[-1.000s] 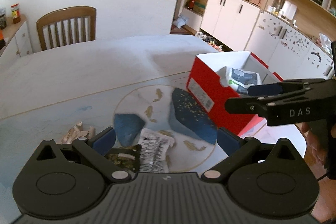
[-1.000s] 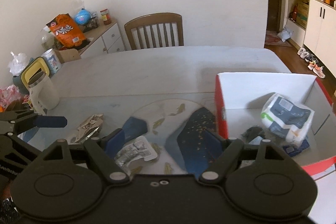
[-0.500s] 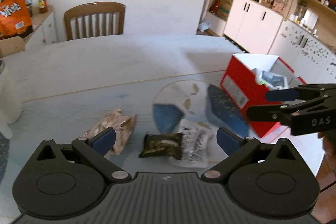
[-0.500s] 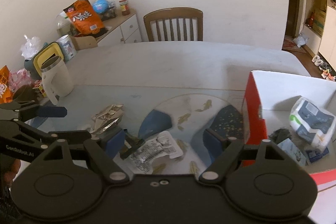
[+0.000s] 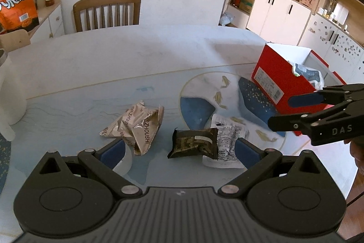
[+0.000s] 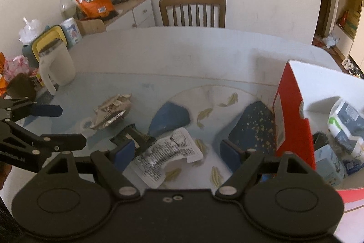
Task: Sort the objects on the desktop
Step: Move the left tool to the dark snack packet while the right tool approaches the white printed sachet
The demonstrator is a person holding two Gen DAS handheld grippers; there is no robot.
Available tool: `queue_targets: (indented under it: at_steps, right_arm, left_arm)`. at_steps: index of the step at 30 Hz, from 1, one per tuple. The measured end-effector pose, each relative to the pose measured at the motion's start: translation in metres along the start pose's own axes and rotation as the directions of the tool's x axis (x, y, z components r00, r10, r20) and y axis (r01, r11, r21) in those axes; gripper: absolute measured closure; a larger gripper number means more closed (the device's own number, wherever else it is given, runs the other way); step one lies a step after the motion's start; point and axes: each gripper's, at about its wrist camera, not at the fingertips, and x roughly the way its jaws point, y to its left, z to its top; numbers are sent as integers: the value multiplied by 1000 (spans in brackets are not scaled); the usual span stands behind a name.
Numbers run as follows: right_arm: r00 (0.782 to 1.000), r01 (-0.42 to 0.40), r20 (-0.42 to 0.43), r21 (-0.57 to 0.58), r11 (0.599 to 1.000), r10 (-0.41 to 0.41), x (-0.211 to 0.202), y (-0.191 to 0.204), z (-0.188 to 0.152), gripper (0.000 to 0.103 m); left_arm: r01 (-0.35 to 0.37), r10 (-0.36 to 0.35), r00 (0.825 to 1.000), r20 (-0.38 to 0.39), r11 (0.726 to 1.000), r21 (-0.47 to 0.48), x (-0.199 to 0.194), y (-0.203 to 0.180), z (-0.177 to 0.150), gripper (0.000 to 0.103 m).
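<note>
Here both the left gripper [image 5: 179,149] and right gripper [image 6: 176,152] have wide, empty jaws; left of the red box [image 5: 281,85], the dark snack packet [image 5: 193,146] looks light and crinkly, best pinched across its middle

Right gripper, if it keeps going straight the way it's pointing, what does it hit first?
Probably the white wrapper, which lies between the open right gripper fingers, with the dark wrapper by its left finger. Depth is unclear.

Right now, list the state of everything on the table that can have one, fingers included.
Left gripper: open, empty.
Right gripper: open, empty.
Red box: open, packets inside.
Tan wrapper: crumpled, on the table.
Dark wrapper: lying partly over the white wrapper.
White wrapper: torn open, flat.
Jug: upright, lid on.
</note>
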Motion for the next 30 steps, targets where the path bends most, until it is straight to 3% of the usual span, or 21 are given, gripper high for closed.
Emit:
queue_targets:
  at_steps: [9,12,20,22,27,30]
  right_arm:
    - [996,2,-92,11,1000,-1,29,-3,-13,30]
    - [991,-14,-131,17,1000,16,38,-1,-16,40]
    - [987,-34,-158,27,999,38,54,2,-13,51]
    - [985,-29,-171,28,999,33,59,2,-13,59]
    - [982,-33,-182,43,999,40,63,2,-13,60]
    - [983,-29,-182,44,999,36,65,1,-12,60]
  left_arm:
    - [36,-34,999,-41,998,57,33,-5,-13,0]
    - [58,-54,997,-46,996,70,42,-7,-15,0]
    - [100,-98,994,-46,993,64,57,-6,-14,1]
    - [118,-116,992,-48,991,54,58,-6,-12,1]
    - [186,-185,981,-55,982,23,57,-8,-12,7]
    - [179,-176,982,-62,983,34,62,-11,-11,7]
